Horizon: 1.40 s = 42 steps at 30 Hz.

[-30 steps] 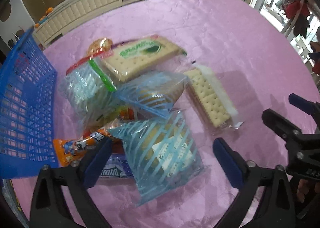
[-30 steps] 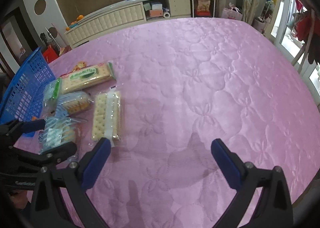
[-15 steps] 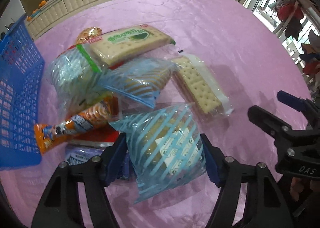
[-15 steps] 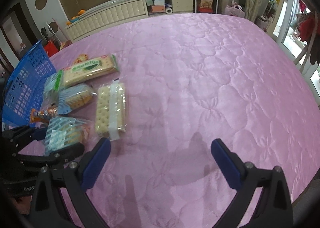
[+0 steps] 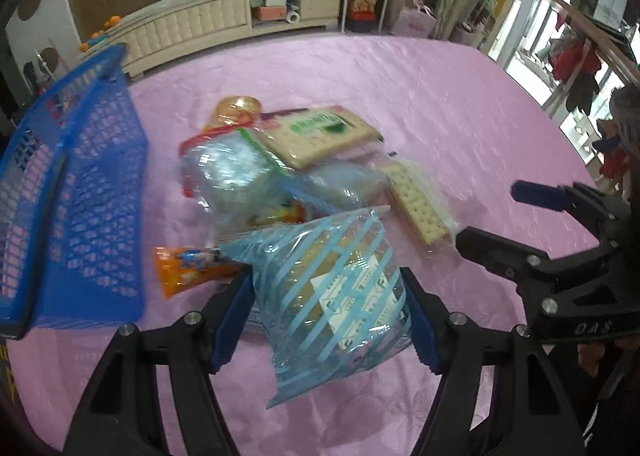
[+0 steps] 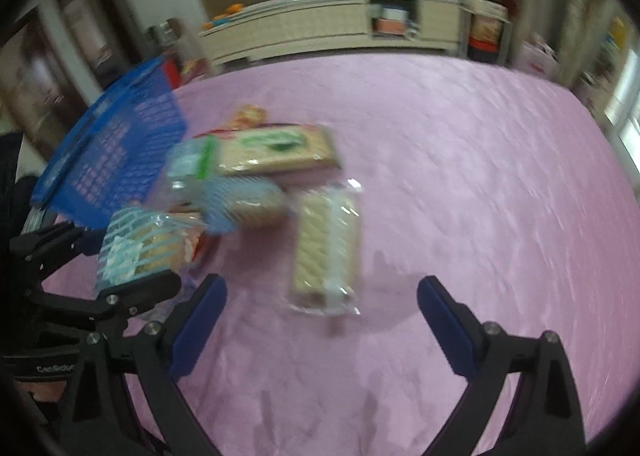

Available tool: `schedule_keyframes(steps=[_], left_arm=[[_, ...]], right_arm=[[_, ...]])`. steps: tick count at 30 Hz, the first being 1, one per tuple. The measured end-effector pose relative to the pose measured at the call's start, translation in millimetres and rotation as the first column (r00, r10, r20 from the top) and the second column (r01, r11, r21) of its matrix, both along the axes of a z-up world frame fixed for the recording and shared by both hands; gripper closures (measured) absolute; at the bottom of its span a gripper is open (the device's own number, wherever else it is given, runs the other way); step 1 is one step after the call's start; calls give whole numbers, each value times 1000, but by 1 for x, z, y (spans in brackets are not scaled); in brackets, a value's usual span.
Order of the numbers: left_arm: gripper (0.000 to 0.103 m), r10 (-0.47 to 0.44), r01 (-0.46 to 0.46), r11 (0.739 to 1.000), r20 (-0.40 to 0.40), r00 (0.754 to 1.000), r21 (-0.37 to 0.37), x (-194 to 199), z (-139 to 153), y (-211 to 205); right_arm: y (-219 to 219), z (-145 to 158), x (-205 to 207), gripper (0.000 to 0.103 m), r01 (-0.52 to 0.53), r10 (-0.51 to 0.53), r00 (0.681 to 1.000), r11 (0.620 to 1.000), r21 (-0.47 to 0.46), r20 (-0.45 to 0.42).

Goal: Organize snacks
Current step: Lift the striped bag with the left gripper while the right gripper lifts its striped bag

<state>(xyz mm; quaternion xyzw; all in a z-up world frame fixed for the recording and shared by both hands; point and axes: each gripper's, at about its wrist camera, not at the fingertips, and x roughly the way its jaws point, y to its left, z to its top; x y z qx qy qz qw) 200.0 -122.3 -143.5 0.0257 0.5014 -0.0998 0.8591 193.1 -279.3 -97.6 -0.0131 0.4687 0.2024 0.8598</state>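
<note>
Blue pads of the left gripper (image 5: 326,314) pressed both sides of a clear packet with pale blue stripes (image 5: 340,292), held at the near edge of the snack pile on the pink tablecloth (image 5: 420,104); its jaws had closed in from wider within the last second, with that packet between them. The right gripper (image 6: 320,320) stood spread almost fully, though its jaws had just drawn in slightly, with nothing between them, over bare cloth just below a clear-wrapped cracker pack (image 6: 326,248). One blue mesh basket (image 5: 80,196) stood left of the pile, its left part cut off by the frame. Countable in the heap were a green-labelled cracker pack (image 5: 320,136), a second blue-striped packet (image 6: 244,204), a clear bag with a green strip (image 5: 228,168), an orange wrapper (image 5: 188,270) and a golden packet (image 5: 238,110) partly buried behind. Motion blur smeared the right wrist view, and items beneath the heap were too covered to count.
</note>
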Motion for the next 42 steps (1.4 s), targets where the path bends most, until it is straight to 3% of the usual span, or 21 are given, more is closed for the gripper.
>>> schedule_keyframes(steps=[8, 12, 25, 29, 34, 42], left_arm=[[35, 57, -57, 998, 32, 998, 1, 5, 12, 21], [35, 71, -73, 997, 68, 995, 29, 9, 13, 22], [35, 70, -73, 996, 60, 996, 55, 21, -1, 26], [35, 71, -74, 995, 54, 996, 61, 22, -4, 27], [35, 78, -81, 995, 53, 996, 52, 16, -4, 32], [35, 71, -74, 997, 89, 994, 35, -2, 14, 32]], right_arm=[[35, -9, 26, 15, -189, 189, 981, 982, 11, -39], [54, -15, 33, 19, -236, 237, 970, 971, 22, -57], [73, -36, 68, 25, -303, 305, 946, 952, 41, -111], [87, -46, 69, 33, -380, 378, 915, 925, 15, -141], [78, -46, 70, 41, -327, 332, 933, 943, 62, -139], [62, -23, 34, 43, -275, 276, 958, 961, 32, -81]])
